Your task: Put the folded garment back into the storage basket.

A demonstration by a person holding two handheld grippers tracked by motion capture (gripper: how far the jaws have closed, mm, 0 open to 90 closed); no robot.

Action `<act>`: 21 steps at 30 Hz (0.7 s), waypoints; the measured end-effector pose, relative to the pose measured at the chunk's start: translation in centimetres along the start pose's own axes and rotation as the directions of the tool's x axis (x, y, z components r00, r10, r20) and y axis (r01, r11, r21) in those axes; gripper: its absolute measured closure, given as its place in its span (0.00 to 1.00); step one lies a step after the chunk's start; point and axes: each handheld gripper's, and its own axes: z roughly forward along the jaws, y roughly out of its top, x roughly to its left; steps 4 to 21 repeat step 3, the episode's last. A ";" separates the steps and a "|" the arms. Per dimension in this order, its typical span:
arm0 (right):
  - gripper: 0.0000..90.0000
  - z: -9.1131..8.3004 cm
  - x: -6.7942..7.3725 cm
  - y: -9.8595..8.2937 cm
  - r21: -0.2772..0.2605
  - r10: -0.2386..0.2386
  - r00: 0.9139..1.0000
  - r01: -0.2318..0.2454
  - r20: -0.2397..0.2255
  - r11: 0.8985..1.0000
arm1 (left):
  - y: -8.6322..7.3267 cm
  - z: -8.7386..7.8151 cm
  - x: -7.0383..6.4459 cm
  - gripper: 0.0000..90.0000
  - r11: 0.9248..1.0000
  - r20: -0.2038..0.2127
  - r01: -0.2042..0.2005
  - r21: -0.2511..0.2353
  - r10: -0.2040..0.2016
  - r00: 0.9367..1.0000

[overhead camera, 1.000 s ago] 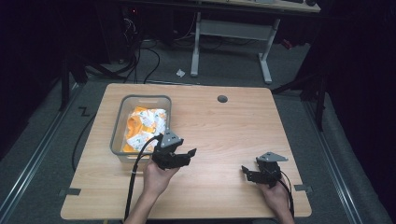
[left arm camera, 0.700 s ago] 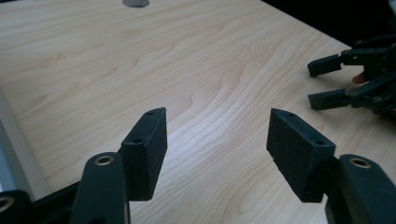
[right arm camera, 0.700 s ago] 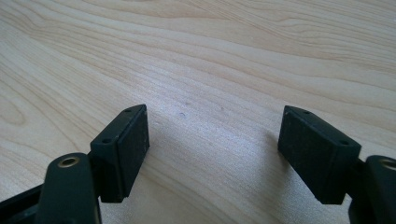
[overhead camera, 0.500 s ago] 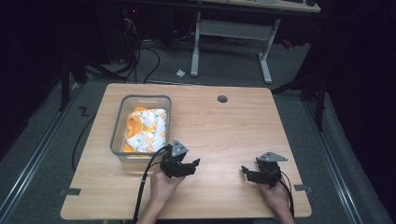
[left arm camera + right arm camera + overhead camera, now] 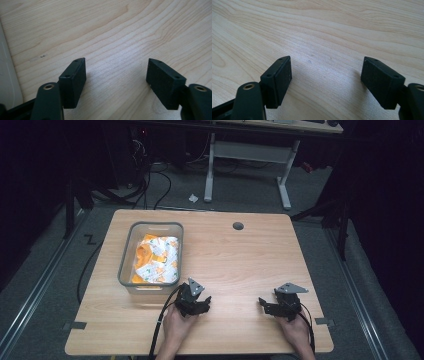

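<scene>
Your left gripper has pulled back from the clear bin of orange-and-white packets to the table's near edge. Jaws apart, empty; your right gripper likewise.

This looks like a lab; a wooden table stands on grey floor, with cables and another desk behind.
</scene>
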 end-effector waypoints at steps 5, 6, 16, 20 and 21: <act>0.28 0.0 0.0 0.0 0.000 0.000 1.000 0.000 -0.001 1.000 | -0.1 -0.1 -0.2 0.34 1.000 -0.004 0.006 0.000 -0.006 1.000; 0.28 0.0 0.0 0.0 0.000 0.000 1.000 0.000 -0.001 1.000 | -0.1 -0.1 -0.2 0.34 1.000 -0.004 0.006 0.000 -0.006 1.000; 0.28 0.0 0.0 0.0 0.000 0.000 1.000 0.000 -0.001 1.000 | -0.1 -0.1 -0.2 0.34 1.000 -0.004 0.006 0.000 -0.006 1.000; 0.28 0.0 0.0 0.0 0.000 0.000 1.000 0.000 -0.001 1.000 | -0.1 -0.1 -0.2 0.34 1.000 -0.004 0.006 0.000 -0.006 1.000; 0.28 0.0 0.0 0.0 0.000 0.000 1.000 0.000 -0.001 1.000 | -0.1 -0.1 -0.2 0.34 1.000 -0.004 0.006 0.000 -0.006 1.000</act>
